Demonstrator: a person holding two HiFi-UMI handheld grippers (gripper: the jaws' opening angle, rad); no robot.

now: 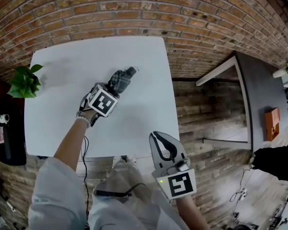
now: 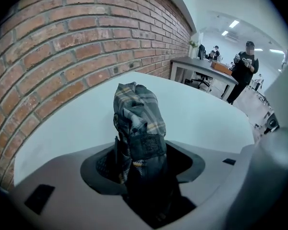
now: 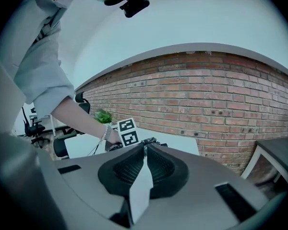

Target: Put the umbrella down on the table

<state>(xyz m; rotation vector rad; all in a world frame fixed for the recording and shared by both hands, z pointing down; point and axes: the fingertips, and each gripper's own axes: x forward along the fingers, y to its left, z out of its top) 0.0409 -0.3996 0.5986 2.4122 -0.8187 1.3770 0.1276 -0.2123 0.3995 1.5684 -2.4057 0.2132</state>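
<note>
A folded plaid umbrella (image 1: 123, 78) lies on the white table (image 1: 77, 128), its tip pointing toward the brick wall. My left gripper (image 1: 114, 86) reaches steeply down around its near end. In the left gripper view the umbrella (image 2: 137, 123) stands between the jaws, close to the left pad, with a dark gap on the right side, so the gripper (image 2: 146, 158) is open. My right gripper (image 1: 154, 136) hovers off the table's front right edge, shut with nothing in it. In the right gripper view its jaws (image 3: 145, 150) meet at a pale seam.
A potted green plant (image 1: 24, 80) sits at the table's left edge, with a black object (image 1: 7, 138) below it. A brick wall (image 1: 134, 13) runs behind. A second table (image 1: 259, 90) stands to the right. People (image 2: 242, 68) stand far off in the room.
</note>
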